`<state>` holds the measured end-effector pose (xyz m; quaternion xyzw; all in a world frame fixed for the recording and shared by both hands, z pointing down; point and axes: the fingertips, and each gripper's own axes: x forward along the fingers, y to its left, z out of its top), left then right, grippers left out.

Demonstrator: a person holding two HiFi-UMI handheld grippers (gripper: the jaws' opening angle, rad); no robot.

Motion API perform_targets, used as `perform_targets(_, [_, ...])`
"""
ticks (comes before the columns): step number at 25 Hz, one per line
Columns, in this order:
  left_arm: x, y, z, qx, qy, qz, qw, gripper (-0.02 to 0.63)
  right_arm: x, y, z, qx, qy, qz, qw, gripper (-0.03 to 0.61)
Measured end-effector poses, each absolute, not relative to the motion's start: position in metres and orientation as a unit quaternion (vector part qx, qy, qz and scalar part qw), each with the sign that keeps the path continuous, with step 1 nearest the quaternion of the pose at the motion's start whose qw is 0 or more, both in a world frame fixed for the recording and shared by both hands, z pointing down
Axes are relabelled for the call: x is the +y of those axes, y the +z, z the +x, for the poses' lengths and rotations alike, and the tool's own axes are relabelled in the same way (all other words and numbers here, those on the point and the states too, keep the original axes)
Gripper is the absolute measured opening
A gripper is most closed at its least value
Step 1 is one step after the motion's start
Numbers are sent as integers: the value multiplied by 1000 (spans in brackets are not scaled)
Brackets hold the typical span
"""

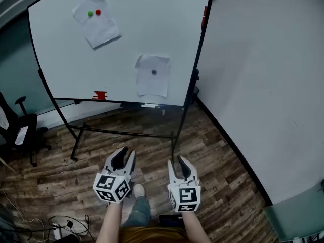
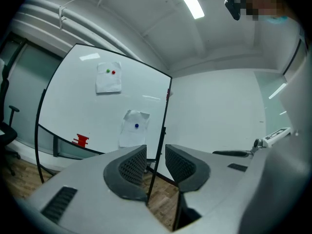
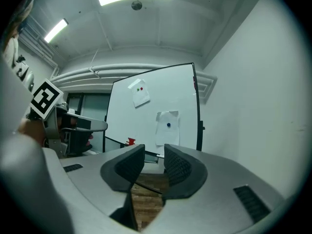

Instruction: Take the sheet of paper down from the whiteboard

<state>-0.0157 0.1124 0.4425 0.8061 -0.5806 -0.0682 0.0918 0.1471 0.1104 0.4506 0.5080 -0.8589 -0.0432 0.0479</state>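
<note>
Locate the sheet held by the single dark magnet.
In the head view, the single-magnet sheet hangs low on the right side of the whiteboard, below and right of the two-magnet sheet.

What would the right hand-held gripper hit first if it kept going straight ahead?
Probably the whiteboard, near its bottom edge under the lower sheet; the way to it looks free, though depth is unclear.

The fingers (image 2: 130,167) are matt, dark, with gridded pads. Beyond them the whiteboard (image 1: 142,29) is smooth and glossy, its lower sheet of paper (image 1: 152,77) matt and creased. Below them the floor (image 1: 212,156) is grainy wood plank.
</note>
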Motion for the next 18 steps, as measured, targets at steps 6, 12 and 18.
perform_targets(6, [-23, 437, -51, -574, -65, 810, 99, 123, -19, 444, 114, -854, -44, 515, 58, 141])
perform_targets(12, [-152, 431, -86, -566, -56, 816, 104, 123, -151, 433, 72, -850, -48, 521, 66, 146])
perform_targets(18, [-245, 437, -112, -553, -46, 825, 107, 123, -243, 428, 39, -842, -52, 533, 71, 149])
